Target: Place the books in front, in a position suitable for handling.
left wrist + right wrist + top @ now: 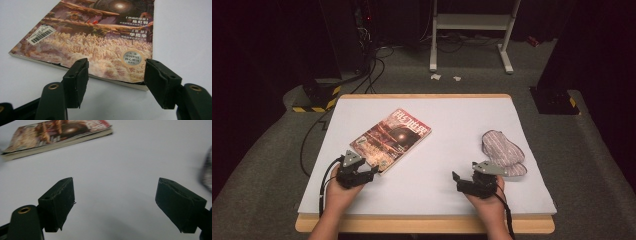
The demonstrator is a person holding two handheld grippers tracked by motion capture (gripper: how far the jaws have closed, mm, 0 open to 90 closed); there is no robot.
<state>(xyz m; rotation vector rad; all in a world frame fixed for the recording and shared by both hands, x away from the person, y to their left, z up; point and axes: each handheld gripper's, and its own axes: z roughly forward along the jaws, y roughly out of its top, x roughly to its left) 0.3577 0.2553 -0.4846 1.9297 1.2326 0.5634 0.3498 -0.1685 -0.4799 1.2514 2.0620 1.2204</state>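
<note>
The left tool (368, 174) sits near the bench's (437, 195) front-left corner, jaws apart and gripping nothing, their tips at the near short edge of the magazine (391, 139). In the left gripper view that edge lies just past the two pads, with the cover's round sticker (132, 58) close to the right-hand one. The magazine lies flat and askew, left of the bench's middle, its far corner pointing toward the back edge.

To take it well, I judge the tool should slide low along the bench so one jaw slips under the cover or the whole spine-side edge, then close squarely; a bite on the corner alone would likely bend the pages.

The right tool (464, 176) rests toward the front-right, jaws wide and empty over bare bench. Just behind it, near the right edge, lies a striped pouch (502, 148). Between the two tools the bench is open, giving ample room to draw the magazine toward the centre; the front edge is close behind both hands.
</note>
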